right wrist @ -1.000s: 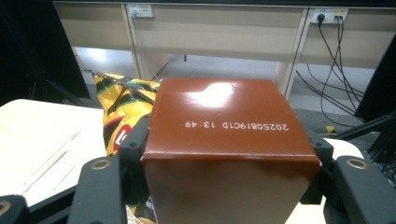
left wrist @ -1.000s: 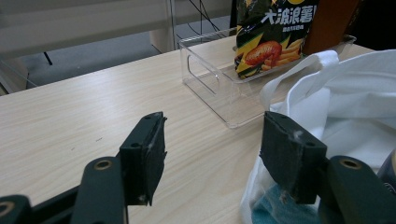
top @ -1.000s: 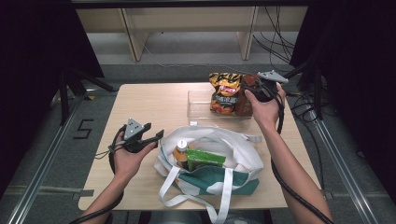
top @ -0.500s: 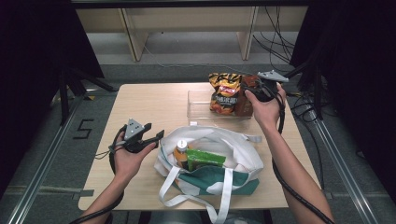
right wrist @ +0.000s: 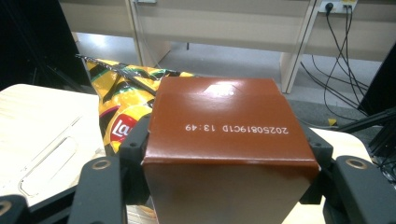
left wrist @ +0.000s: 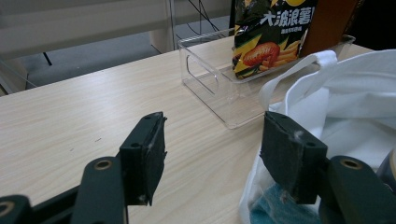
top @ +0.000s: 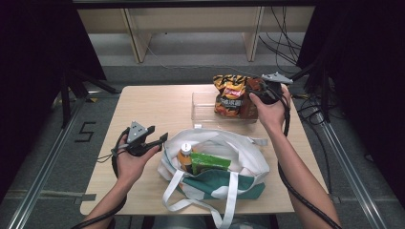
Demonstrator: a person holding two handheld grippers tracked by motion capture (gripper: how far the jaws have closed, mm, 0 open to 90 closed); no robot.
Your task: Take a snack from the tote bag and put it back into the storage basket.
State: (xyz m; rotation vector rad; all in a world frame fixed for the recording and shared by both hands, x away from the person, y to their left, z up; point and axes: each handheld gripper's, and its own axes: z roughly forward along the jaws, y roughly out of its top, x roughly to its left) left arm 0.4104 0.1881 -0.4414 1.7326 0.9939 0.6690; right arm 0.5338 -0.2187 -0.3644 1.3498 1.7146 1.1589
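My right gripper (right wrist: 225,151) is shut on a brown carton (right wrist: 224,116), its jaws pressed to the carton's two sides. In the high view this right gripper (top: 254,93) holds the brown carton (top: 249,106) upright in the clear plastic bin (top: 203,113), beside a yellow-and-black chips bag (top: 229,94). My left gripper (top: 160,133) stands open at the left edge of a white-and-green tote bag (top: 241,152), nothing between its jaws. The left gripper view has the left gripper (left wrist: 212,149) above the table, with the tote bag (left wrist: 355,93) at its right jaw.
In the tote lie an orange-capped bottle (top: 185,152) and a green packet (top: 210,162). The wooden table (top: 153,102) has bare room at the left and back left. Cables run on the floor to the right, and a metal rail lies along each side.
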